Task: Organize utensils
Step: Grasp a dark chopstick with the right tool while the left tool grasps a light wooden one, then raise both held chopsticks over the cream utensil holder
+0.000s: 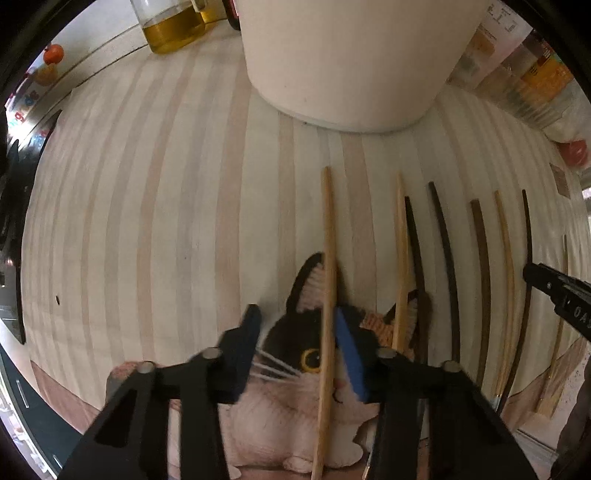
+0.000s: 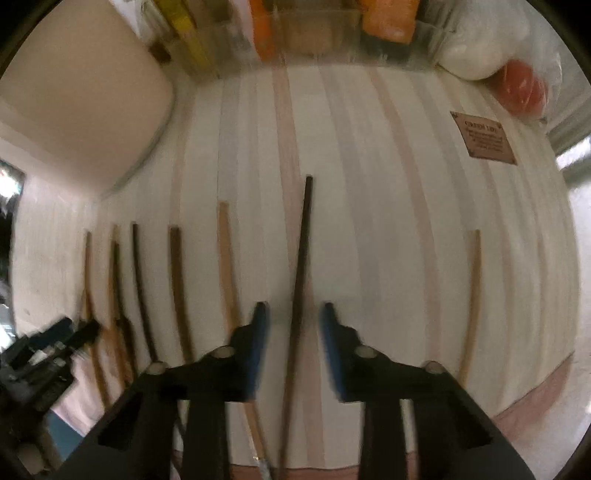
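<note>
Several chopsticks lie side by side on a striped wooden board (image 1: pixel 147 221). My left gripper (image 1: pixel 295 325) is open over a cat-shaped mat (image 1: pixel 291 402). A light bamboo chopstick (image 1: pixel 327 295) lies between its fingers, close against the right blue pad (image 1: pixel 349 354). More light and dark chopsticks (image 1: pixel 447 266) lie to the right. My right gripper (image 2: pixel 293 314) is open astride a dark chopstick (image 2: pixel 303 266) on the board (image 2: pixel 369 221), touching neither pad. It also shows at the right edge of the left wrist view (image 1: pixel 554 291). The left gripper shows at the lower left of the right wrist view (image 2: pixel 55 343).
A large white pot (image 1: pixel 351 55) stands at the back of the board. Oil bottles (image 1: pixel 173 29) stand back left. Packets and boxes (image 2: pixel 295 33) line the back edge, with a red object in a plastic bag (image 2: pixel 521 88) at the right. A lone light chopstick (image 2: pixel 471 302) lies far right.
</note>
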`<state>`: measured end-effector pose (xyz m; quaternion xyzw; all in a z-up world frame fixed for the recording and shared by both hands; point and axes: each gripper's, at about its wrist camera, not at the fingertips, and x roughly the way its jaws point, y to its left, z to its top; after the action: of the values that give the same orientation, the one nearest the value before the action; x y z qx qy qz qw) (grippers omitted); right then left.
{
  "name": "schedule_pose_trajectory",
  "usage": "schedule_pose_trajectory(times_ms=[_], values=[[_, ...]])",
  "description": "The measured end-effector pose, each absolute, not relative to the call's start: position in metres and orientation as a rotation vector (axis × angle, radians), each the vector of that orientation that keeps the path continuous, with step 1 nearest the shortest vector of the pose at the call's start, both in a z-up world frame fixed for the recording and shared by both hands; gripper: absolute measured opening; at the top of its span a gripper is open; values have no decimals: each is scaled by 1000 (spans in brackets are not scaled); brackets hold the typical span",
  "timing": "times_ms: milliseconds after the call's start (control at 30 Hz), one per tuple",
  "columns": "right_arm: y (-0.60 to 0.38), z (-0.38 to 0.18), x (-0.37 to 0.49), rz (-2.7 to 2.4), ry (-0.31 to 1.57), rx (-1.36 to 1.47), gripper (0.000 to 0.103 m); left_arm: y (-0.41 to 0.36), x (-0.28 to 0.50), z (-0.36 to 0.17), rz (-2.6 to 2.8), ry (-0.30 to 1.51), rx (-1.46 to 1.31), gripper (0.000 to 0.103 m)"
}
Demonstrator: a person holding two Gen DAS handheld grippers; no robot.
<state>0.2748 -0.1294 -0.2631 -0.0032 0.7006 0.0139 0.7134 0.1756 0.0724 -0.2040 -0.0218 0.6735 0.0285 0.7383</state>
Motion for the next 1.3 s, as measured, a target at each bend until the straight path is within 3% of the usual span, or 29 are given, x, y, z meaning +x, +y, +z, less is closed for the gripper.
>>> schedule_pose_trajectory(times_ms=[33, 100, 367, 700, 800, 867, 1033, 1300], values=[[-130, -263, 274, 29, 1554, -23, 12, 74, 178, -204, 68, 1477, -54, 6], [-131, -263, 272, 48, 1560, -29, 7, 82, 177, -204, 71, 1482, -91, 5], [-147, -267, 245, 128, 1652, -40, 6, 112, 145, -202, 79, 1525, -169, 5], [-147, -275, 273, 99, 1665, -20, 7, 91, 153, -207, 13, 1565, -85, 23], [-144, -277, 271, 94, 1657, -45, 6, 73, 157, -205, 20, 1553, -27, 19], [-138, -277, 271, 101, 1647, -84, 6, 67, 157, -205, 24, 1531, -11, 4], [-133, -275, 271, 106, 1618, -37, 5, 57, 175, -196, 34, 1492, 2, 4], [-141, -227, 249, 135, 1468, 97, 5, 61, 164, -136, 30, 1370, -42, 4]])
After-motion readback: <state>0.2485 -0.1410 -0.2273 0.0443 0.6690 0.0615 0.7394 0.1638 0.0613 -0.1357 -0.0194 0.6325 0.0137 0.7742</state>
